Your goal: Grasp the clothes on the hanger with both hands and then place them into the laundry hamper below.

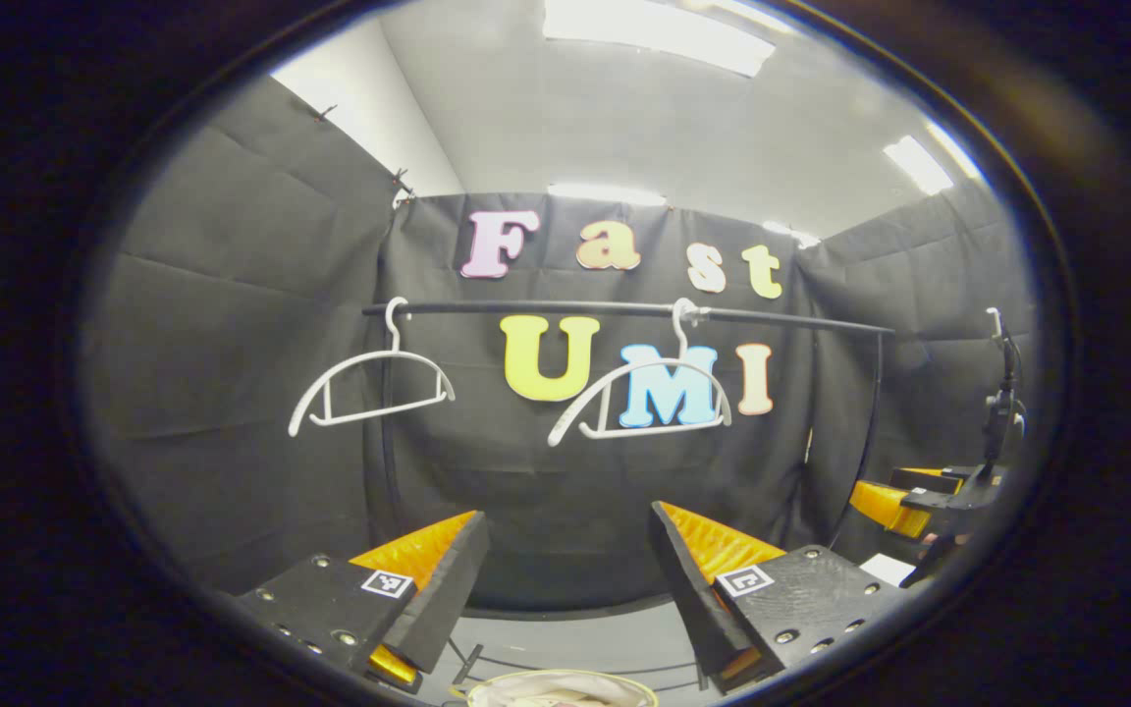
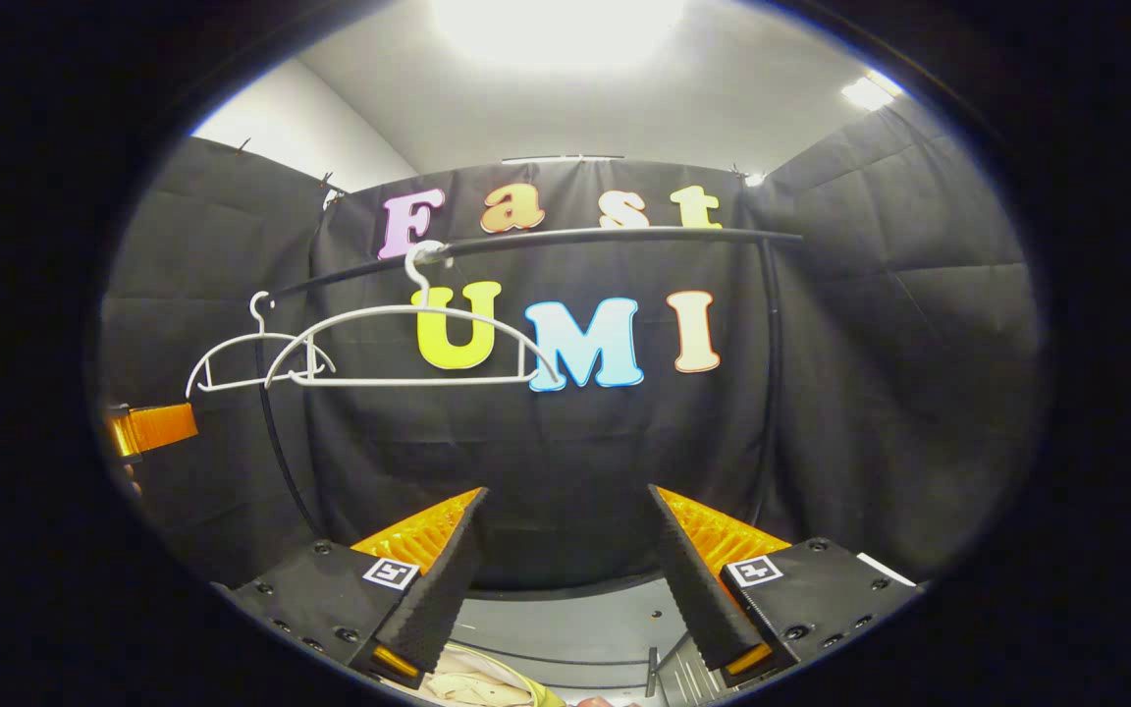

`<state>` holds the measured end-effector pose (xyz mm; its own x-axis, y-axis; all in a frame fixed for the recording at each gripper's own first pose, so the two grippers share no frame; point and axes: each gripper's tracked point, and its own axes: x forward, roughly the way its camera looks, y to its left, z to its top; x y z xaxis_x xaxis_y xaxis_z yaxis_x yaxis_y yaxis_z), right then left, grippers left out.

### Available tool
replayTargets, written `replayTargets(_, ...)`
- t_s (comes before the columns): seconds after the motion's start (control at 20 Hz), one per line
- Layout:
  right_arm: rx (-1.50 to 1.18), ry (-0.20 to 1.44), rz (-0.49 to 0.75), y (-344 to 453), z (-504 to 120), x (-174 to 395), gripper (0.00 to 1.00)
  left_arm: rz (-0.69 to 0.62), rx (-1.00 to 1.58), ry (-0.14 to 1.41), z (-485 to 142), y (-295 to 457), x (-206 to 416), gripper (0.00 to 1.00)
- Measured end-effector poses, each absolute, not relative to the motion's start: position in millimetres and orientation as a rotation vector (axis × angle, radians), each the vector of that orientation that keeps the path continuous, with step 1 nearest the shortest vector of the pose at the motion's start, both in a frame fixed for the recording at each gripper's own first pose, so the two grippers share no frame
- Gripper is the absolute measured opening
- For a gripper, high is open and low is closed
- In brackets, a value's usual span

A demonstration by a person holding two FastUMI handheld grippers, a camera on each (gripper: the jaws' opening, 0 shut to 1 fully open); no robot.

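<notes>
Both white hangers hang bare on the rail. The left gripper and right gripper gape wide, holding nothing. At six o'clock pale cloth lies in the hamper; any fabric draped over its rim could slide out.

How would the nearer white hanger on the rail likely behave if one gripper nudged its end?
The nearer white hanger hangs bare by one hook from the black rail, so it would probably swing or slide. Its thin, open frame suggests it is light. It keeps a crisp arch, so it is likely stiff.

There are no words or numbers to read here. Each finger of the left gripper and right gripper has a small black-and-white square sticker.
</notes>
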<state>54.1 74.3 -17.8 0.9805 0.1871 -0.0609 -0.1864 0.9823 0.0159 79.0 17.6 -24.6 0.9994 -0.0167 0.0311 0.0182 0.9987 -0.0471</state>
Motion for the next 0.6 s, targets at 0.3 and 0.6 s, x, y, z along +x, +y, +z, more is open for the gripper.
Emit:
replayTargets(0.3, -0.009, 0.029, 0.156, 15.3, -15.7, 42.8, 0.98, 0.039, -0.083, -0.072, -7.7, -15.8, 36.6, 0.96)
replayTargets(0.6, 0.049, 0.117, 0.143, 0.8, -52.6, 45.3, 0.98, 0.028, -0.114, -0.048, -28.7, -32.5, 31.0, 0.96)
